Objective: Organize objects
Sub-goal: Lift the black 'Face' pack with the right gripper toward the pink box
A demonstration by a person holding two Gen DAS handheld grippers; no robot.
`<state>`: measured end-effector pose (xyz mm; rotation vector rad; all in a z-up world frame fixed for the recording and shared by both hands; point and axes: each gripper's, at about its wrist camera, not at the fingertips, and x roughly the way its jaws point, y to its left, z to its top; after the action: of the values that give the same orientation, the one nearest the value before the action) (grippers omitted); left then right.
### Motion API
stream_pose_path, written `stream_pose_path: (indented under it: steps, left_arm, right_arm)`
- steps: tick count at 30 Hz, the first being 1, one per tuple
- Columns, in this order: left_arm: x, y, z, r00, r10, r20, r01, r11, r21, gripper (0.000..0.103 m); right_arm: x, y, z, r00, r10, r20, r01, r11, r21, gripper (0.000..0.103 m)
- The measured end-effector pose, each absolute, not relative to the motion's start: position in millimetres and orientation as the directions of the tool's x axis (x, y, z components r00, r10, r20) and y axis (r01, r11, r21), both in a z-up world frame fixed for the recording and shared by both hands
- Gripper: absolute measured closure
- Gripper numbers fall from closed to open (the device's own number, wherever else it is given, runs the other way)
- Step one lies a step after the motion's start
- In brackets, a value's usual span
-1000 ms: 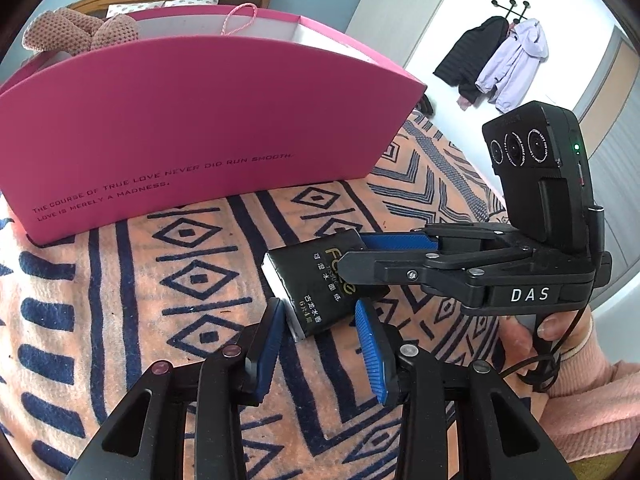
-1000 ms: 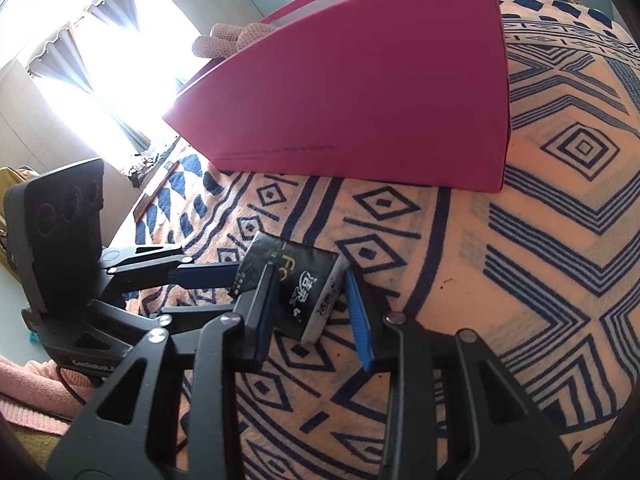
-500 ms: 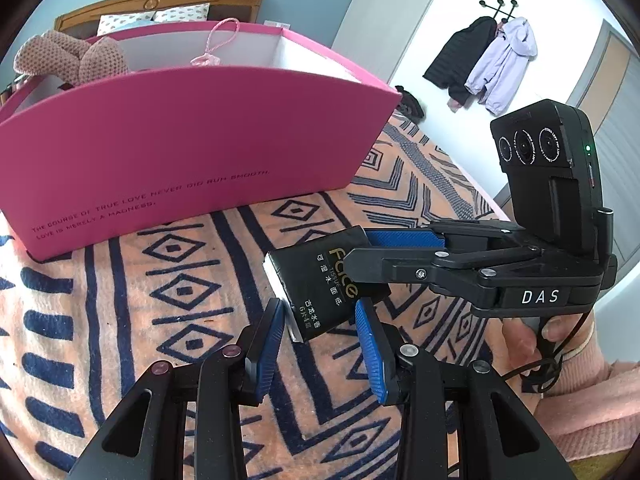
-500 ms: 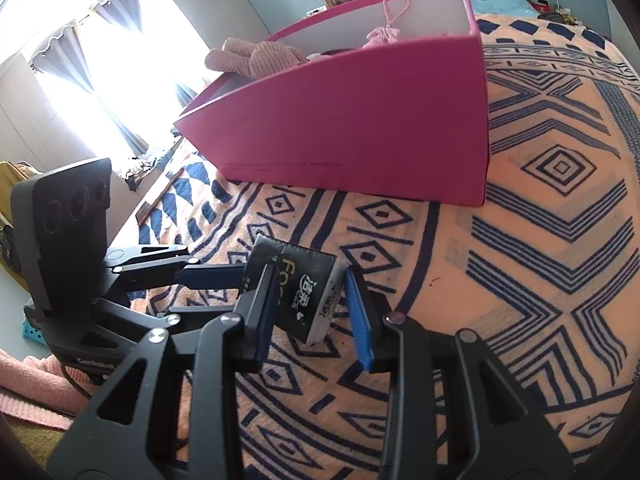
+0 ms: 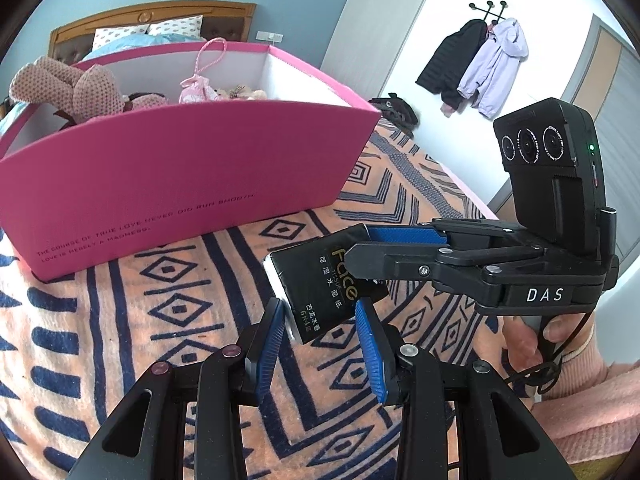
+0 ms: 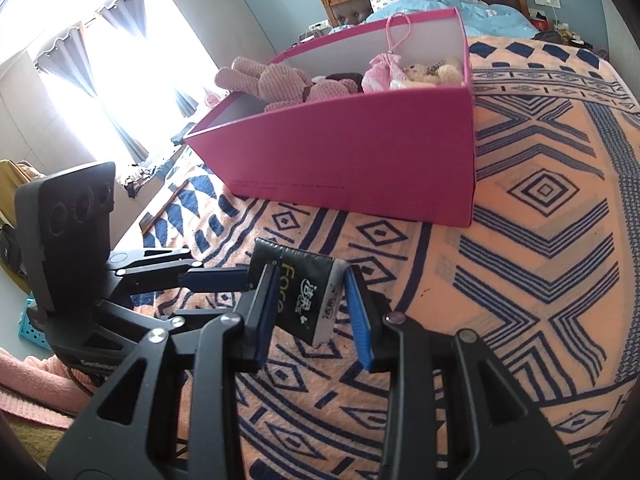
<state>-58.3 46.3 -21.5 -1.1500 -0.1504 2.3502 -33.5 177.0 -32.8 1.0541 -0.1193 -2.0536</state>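
A black tissue pack (image 5: 324,280) hung above the patterned blanket (image 5: 100,340) on the bed, pinched between two claws at once. Its wrapper read "Face" in gold letters with "TISSUE" small beneath, then lines of white Chinese characters I could not make out fully.

The right claw (image 5: 362,242) carried "DAS" in white on its black body, and it was clamped across the pack from the side, one blue pad showing behind the pack's far edge. A hand (image 5: 532,340) in a pink sleeve held its grip.

The left claw (image 5: 320,344) stood narrowly closed, with the pack's near corner between its blue fingers (image 5: 272,344). Whether both pads truly pressed on it I could not tell. From the right wrist camera the right claw (image 6: 310,312) showed its left pad against the pack (image 6: 308,296), with a small gap on the other side.

Just beyond stood a pink box (image 5: 160,184), open at the top, printed in small dark capitals: "THE COURSE OF TRUE LOVE NEVER DID RUN SMOOTH. LOVE IS MERELY A MADNESS." Inside lay a knitted pink rabbit (image 5: 68,88), a small pink pouch (image 5: 196,88) with a cord loop, and a little bear (image 6: 432,72).

The box's tall near wall rose between the pack and the toys. Two jackets (image 5: 472,64) hung on wall hooks. A wooden headboard (image 5: 152,16) stood behind.
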Motion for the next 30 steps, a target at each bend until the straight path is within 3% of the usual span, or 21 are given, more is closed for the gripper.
stream_pose_path:
  steps: [30]
  left_arm:
    - [-61.4, 56.6, 11.1, -0.571, 0.491, -0.658, -0.437, -0.86, -0.262, 0.067]
  right_arm:
    - [-36.6, 189.4, -0.2, -0.395, -0.703, -0.591, 0.636, -0.674, 0.377, 0.066]
